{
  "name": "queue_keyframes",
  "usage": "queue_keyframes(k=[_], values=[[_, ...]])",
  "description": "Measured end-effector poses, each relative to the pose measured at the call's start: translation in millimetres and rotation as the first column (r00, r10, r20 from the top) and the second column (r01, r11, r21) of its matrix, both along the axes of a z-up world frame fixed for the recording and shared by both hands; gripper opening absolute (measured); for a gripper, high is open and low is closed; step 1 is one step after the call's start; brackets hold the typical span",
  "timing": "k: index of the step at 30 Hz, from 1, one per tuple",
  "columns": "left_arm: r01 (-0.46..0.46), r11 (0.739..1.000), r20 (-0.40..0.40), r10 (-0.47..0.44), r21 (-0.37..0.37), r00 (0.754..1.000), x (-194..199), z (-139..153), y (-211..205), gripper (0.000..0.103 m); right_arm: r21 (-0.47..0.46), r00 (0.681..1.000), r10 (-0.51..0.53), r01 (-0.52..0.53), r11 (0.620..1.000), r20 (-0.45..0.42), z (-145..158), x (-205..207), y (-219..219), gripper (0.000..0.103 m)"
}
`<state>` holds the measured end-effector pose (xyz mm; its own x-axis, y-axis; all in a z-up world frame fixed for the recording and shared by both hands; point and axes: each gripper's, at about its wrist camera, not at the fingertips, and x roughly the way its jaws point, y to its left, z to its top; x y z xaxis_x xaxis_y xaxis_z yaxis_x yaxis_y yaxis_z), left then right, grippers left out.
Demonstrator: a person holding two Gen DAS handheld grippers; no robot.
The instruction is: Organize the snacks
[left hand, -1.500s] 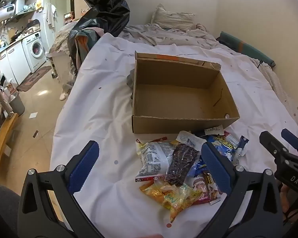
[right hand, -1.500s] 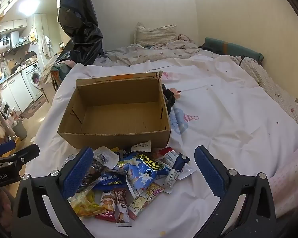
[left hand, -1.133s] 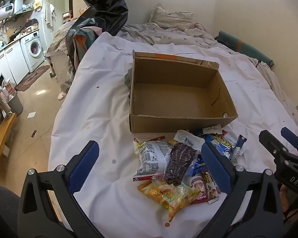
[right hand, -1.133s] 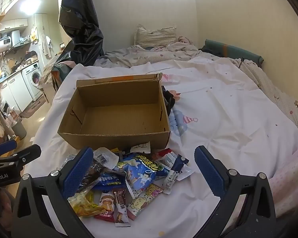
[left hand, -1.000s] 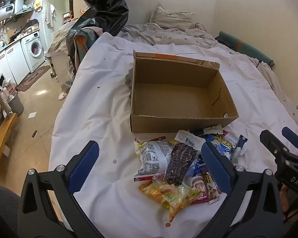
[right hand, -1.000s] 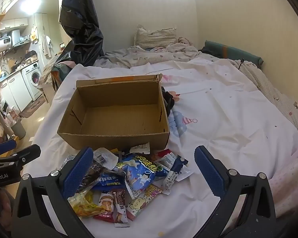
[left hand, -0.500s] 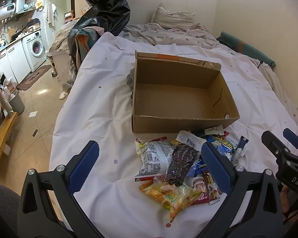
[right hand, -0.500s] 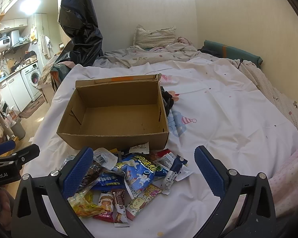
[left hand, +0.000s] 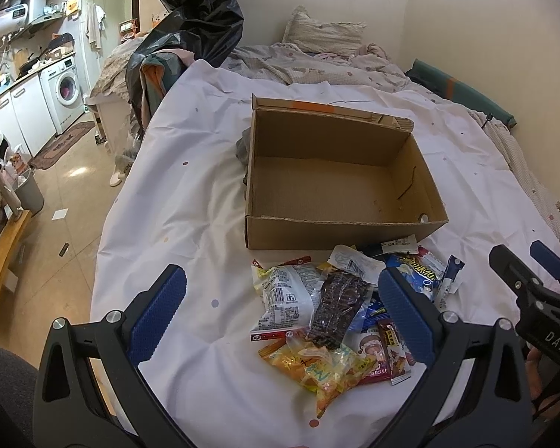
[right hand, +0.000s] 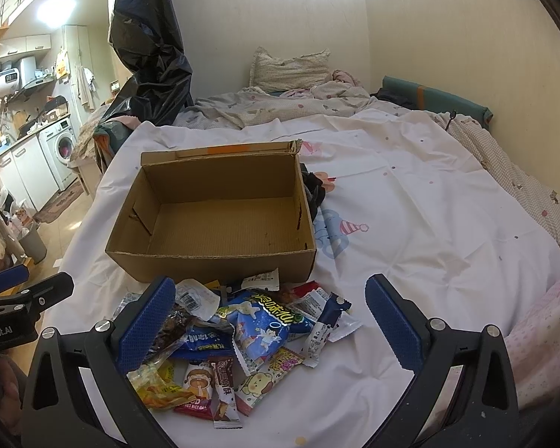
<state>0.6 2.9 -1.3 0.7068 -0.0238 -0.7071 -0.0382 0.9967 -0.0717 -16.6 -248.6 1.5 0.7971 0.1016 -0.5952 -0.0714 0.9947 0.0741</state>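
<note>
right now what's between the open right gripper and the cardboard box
The snack pile lies between the right gripper and the cardboard box, reaching its near wall; the right wrist view shows it.

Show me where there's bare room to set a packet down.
The cardboard box floor is bare. Open white sheet lies right of the box and left of the snack pile. The strip between pile and box front is crowded.

Dim warm indoor light, ceiling glare upper left, fisheye-bent edges, sharp focus.

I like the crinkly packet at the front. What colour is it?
The crinkly packet is yellow and orange, clearest in the left wrist view.
</note>
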Motion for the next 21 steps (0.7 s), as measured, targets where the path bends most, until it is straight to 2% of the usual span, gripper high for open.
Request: queue_keyframes(k=[21], values=[[0.007, 1.000, 0.001, -0.007, -0.001, 1.000, -0.9, 0.4, 1.8, 0.102, 0.005, 1.000, -0.005, 0.005, 1.000, 0.000, -0.4, 2.0, -2.8, 0.103]])
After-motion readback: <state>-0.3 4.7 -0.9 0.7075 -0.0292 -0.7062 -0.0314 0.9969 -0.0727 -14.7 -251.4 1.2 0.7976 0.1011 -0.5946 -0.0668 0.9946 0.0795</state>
